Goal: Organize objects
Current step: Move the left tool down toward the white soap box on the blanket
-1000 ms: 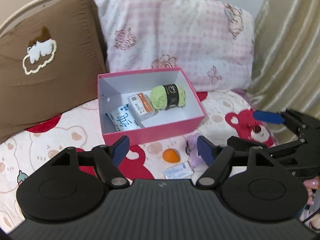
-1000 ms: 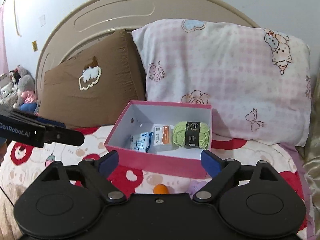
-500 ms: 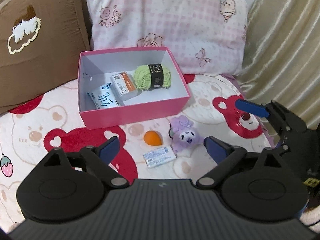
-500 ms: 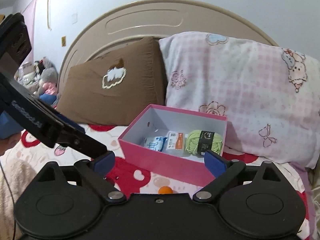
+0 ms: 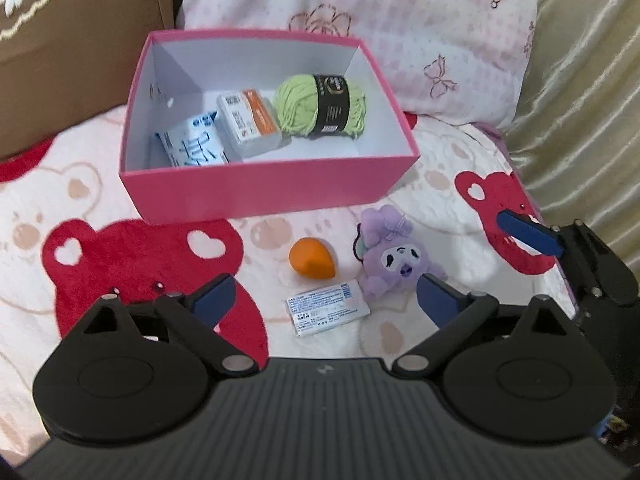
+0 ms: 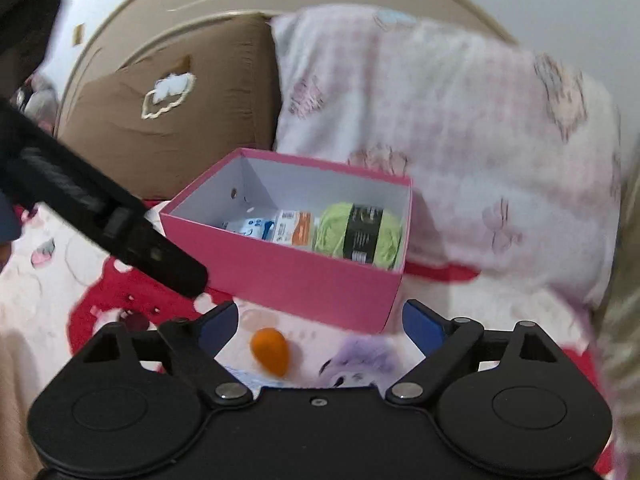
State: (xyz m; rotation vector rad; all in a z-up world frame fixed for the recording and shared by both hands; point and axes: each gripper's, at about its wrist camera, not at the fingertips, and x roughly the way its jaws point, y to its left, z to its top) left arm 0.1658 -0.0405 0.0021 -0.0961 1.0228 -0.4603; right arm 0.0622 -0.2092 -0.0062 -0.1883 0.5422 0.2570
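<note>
An open pink box (image 5: 260, 196) (image 6: 304, 280) sits on the bed, holding a green yarn ball (image 5: 320, 106), an orange-and-white carton (image 5: 250, 124) and a blue-and-white pack (image 5: 192, 148). In front of the box lie an orange egg-shaped sponge (image 5: 312, 264) (image 6: 270, 350), a purple plush toy (image 5: 394, 260) (image 6: 360, 360) and a flat white packet (image 5: 328, 312). My left gripper (image 5: 326, 300) hangs open above the packet, holding nothing. My right gripper (image 6: 320, 324) is over the sponge and plush; its jaws are closing with nothing gripped. One of its blue fingers (image 5: 528, 232) shows right of the plush.
A brown pillow (image 5: 80, 60) and a pink checked pillow (image 5: 400, 32) lean on the headboard (image 6: 200, 8) behind the box. A gold curtain (image 5: 580, 100) hangs on the right. The bear-print blanket (image 5: 120, 264) covers the bed. The left gripper's black body (image 6: 120, 220) crosses the right wrist view.
Both grippers have come down toward the bed. The left jaws have spread wider. The sponge, plush and packet now show fully in the left wrist view.
</note>
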